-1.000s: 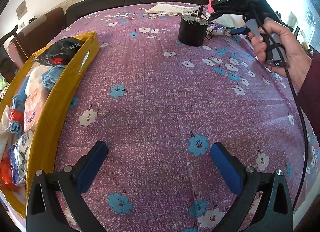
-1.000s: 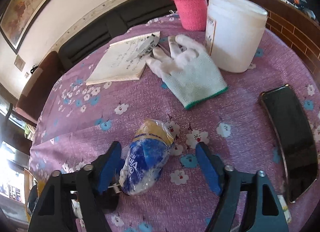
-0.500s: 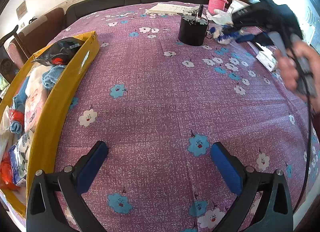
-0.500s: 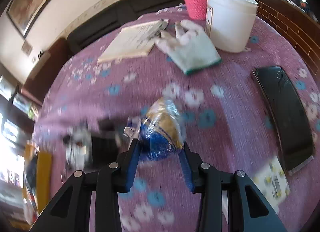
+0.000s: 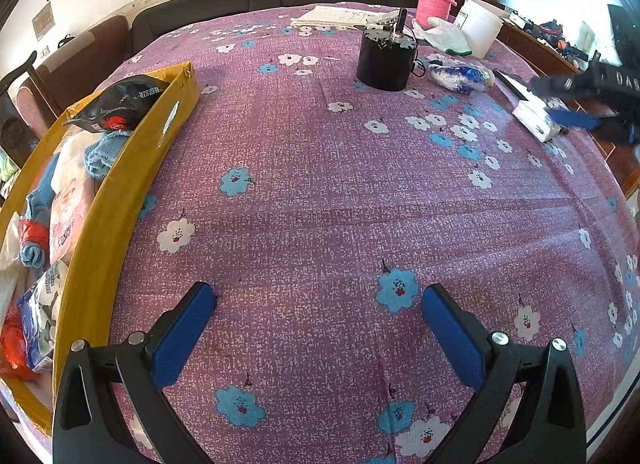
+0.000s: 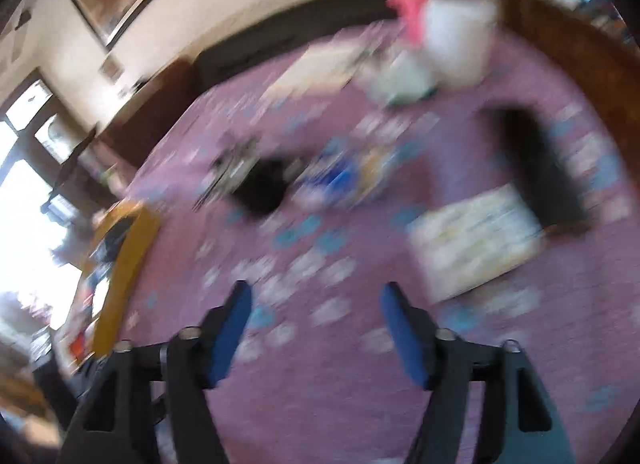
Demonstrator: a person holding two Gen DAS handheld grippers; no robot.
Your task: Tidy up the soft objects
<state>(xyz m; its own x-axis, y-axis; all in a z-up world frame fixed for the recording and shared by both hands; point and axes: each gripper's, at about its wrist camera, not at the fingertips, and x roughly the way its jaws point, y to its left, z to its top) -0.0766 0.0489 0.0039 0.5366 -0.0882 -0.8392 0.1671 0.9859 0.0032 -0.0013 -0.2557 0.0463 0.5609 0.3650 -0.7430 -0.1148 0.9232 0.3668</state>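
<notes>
Blue-white crinkly plastic pack point(image 5: 458, 75) lies flat just right of black pot point(image 5: 386, 64), long axis running away from pot. Right tool point(image 6: 316, 306) opening, empty; left tool point(image 5: 318, 316) apart, empty.

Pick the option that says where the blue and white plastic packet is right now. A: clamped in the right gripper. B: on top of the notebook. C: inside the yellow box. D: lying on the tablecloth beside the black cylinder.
D: the left wrist view shows the blue and white packet lying on the tablecloth just right of the black cylinder, while the right gripper is opening with nothing between its fingers.
</notes>
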